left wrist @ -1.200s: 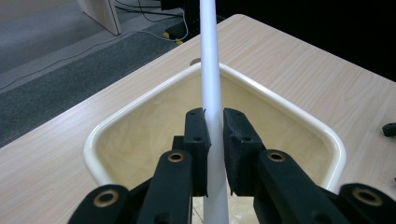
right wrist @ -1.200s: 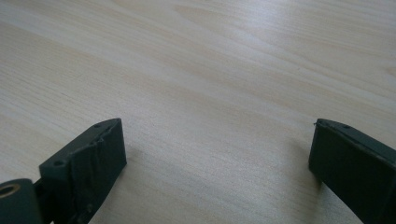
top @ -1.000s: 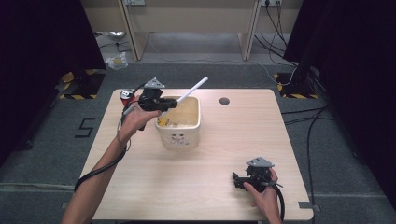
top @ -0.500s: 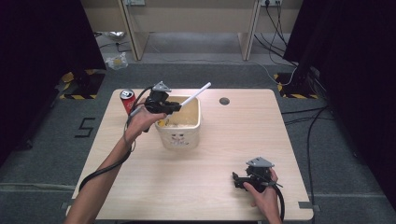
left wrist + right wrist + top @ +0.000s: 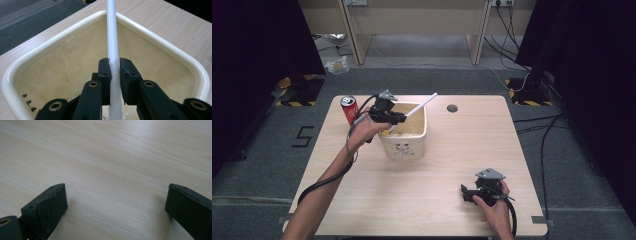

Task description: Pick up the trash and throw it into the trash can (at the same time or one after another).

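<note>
Left gripper (image 5: 114,67) (risen) clamps white rod (image 5: 111,37) — over tub (image 5: 155,42).

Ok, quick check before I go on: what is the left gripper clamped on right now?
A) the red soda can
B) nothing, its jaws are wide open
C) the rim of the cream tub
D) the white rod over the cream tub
D: in the left gripper view the left gripper has both black jaws pressed against the white rod, which slants up over the cream tub.
</note>
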A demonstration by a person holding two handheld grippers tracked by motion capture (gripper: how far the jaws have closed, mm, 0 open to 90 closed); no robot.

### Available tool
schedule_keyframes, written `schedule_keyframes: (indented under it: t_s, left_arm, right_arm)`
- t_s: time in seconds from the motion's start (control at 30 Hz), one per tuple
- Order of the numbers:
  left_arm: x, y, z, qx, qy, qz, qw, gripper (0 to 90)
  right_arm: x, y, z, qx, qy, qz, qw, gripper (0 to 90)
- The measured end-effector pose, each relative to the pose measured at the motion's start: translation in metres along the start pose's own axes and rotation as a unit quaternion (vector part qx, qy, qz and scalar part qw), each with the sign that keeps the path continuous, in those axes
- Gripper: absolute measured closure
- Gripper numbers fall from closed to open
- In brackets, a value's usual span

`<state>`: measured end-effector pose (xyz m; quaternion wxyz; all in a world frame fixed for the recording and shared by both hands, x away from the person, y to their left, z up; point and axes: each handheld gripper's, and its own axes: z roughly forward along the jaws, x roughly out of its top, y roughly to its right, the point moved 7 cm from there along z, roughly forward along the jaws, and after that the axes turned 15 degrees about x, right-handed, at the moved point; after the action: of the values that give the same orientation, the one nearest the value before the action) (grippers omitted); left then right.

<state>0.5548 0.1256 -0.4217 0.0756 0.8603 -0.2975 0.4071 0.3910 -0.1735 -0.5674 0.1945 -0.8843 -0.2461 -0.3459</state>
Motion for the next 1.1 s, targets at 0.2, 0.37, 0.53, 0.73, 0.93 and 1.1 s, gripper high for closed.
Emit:
schedule_keyframes:
  t_s: [0.2, 0.37, 0.53, 0.73, 0.93, 1.1]
  left_arm:
    - [0.001, -0.002, -0.003, 0.002, 0.007, -0.008, 0.9999, 63.0]
    - [0.003, -0.004, -0.006, 0.003, 0.011, -0.015, 0.9998, 56.7]
    - [0.004, -0.006, -0.011, 0.006, 0.014, -0.023, 0.9996, 51.0]
    - [0.006, -0.016, -0.019, 0.014, 0.022, -0.044, 0.9987, 39.7]
    - [0.007, -0.029, -0.031, 0.019, 0.034, -0.067, 0.9970, 29.6]
    - [0.005, -0.042, -0.042, 0.034, 0.042, -0.076, 0.9957, 22.9]
  right_arm:
    - [0.000, 0.000, 0.000, 0.000, 0.000, 0.000, 1.0000, 4.3]
    - [0.000, 0.000, 0.000, 0.000, 0.000, 0.000, 1.0000, 4.3]
    - [0.000, 0.000, 0.000, 0.000, 0.000, 0.000, 1.0000, 4.2]
    - [0.000, 0.000, 0.000, 0.000, 0.000, 0.000, 1.0000, 4.3]
    - [0.000, 0.000, 0.000, 0.000, 0.000, 0.000, 1.0000, 4.2]
    - [0.000, 0.000, 0.000, 0.000, 0.000, 0.000, 1.0000, 4.3]
